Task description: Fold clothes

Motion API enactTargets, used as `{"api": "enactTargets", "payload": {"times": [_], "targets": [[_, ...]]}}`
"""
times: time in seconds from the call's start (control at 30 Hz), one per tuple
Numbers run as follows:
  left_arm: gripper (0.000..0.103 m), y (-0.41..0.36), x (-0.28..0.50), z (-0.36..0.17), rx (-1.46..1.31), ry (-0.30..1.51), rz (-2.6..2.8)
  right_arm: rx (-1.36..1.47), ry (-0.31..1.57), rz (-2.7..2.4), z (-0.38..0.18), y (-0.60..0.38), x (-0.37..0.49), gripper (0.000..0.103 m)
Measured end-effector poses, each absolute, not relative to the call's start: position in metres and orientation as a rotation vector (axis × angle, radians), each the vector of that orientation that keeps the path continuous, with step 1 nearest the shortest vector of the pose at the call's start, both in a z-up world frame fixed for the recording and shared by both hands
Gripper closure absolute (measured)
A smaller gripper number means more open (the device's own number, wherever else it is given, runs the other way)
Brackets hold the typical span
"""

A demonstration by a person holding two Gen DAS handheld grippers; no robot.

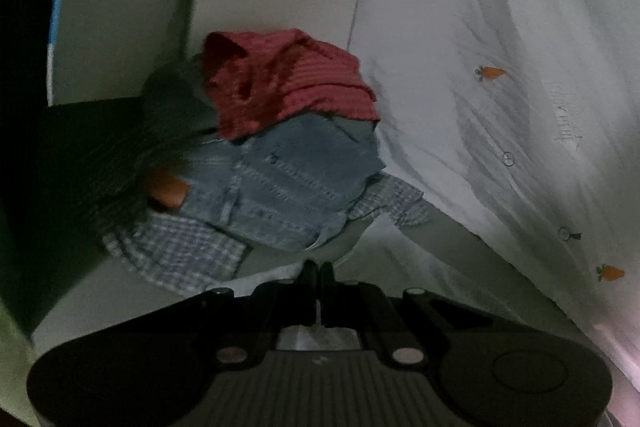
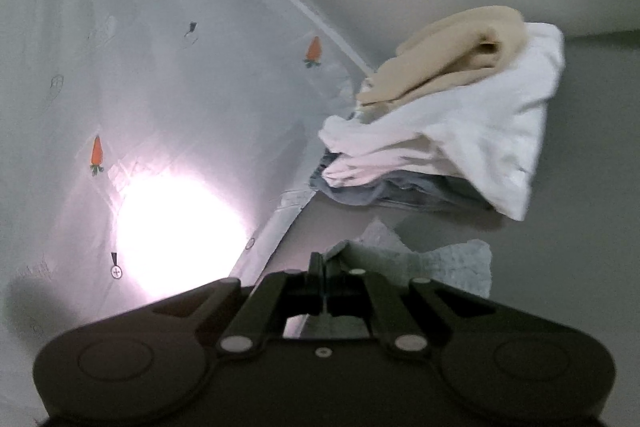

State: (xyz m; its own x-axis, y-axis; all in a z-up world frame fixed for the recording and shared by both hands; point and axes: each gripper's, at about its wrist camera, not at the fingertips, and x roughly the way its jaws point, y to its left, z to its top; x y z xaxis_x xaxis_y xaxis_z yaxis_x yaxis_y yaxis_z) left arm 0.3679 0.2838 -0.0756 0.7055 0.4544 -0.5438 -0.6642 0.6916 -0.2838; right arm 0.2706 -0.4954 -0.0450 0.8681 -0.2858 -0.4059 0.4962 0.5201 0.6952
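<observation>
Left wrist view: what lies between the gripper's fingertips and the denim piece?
In the left wrist view, only bare pale tabletop separates the left gripper from the denim garment.

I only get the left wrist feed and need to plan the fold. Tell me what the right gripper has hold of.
Observer: The right gripper is shut on an edge of the carrot-print shirt.
Operator: Say what lies ahead of it.
Observer: A folded stack: a beige garment on a white one, with denim underneath.
Operator: Report anything odd on the fabric.
Observer: A bright glare patch shows on the shirt near the gripper.
</observation>
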Motion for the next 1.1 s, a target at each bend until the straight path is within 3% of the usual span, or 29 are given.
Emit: {"api": "enactTargets", "payload": {"times": [0.3, 0.63, 0.83, 0.9, 0.97, 1.03, 1.1], "targets": [[0.102, 0.280, 0.479, -0.087, -0.433, 0.490, 0.623, 0.851, 0.302, -0.478, -0.052, -0.494, 0.365, 0.102], [0.102, 0.273, 0.650, -0.156, -0.304, 0.613, 0.564, 0.768, 0.435, -0.510, -0.109, -0.503, 0.518, 0.102], [0.101, 0.277, 0.712, -0.212, -0.324, 0.699, 0.562, 0.688, 0.562, -0.551, -0.146, -0.500, 0.566, 0.100], [0.094, 0.277, 0.713, -0.211, -0.309, 0.690, 0.559, 0.656, 0.597, -0.558, -0.154, -0.498, 0.577, 0.090], [0.086, 0.276, 0.709, -0.204, -0.301, 0.665, 0.555, 0.584, 0.607, -0.531, -0.148, -0.490, 0.579, 0.047], [0.071, 0.275, 0.698, -0.192, -0.308, 0.629, 0.551, 0.488, 0.594, -0.501, -0.135, -0.476, 0.575, 0.033], [0.065, 0.272, 0.684, -0.180, -0.325, 0.607, 0.535, 0.387, 0.591, -0.467, -0.122, -0.458, 0.569, 0.029]]}}
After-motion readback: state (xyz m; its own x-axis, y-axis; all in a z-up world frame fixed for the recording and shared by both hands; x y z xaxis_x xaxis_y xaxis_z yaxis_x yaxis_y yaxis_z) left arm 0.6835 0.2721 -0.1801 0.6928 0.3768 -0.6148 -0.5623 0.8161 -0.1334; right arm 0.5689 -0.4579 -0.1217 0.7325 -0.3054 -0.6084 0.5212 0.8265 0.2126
